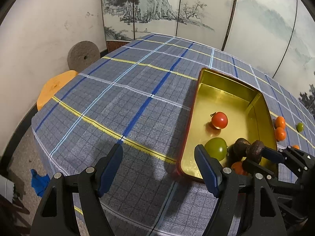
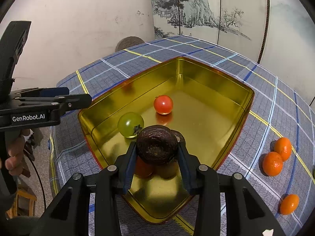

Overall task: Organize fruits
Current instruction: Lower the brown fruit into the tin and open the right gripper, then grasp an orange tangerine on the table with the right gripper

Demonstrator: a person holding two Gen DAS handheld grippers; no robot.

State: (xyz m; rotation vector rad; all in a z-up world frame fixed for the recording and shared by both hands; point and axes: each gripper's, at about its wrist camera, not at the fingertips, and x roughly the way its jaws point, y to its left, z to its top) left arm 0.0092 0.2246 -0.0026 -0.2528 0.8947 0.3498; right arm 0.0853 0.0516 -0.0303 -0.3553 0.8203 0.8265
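Observation:
A gold metal tin [image 2: 226, 90] [image 1: 226, 82] sits on the plaid tablecloth. In it lie a red tomato [image 2: 163, 104] [image 1: 219, 120], a green tomato [image 2: 130, 124] [image 1: 216, 148], an orange fruit [image 1: 238, 167] and a dark brown fruit [image 1: 241, 145]. My right gripper [image 2: 157, 149] is shut on another dark brown wrinkled fruit [image 2: 156, 144] [image 1: 255, 150] and holds it over the tin's near end. My left gripper [image 1: 158, 153] is open and empty, just left of the tin's near corner; it shows at the left of the right wrist view [image 2: 65, 96].
Three tangerines [image 2: 272, 163] [image 2: 283, 148] [image 2: 289, 204] lie on the cloth right of the tin. A small green fruit [image 1: 299, 126] lies further right. A grey millstone [image 1: 83, 55] and an orange stool [image 1: 55, 87] stand beyond the table's left edge. A painted screen stands behind.

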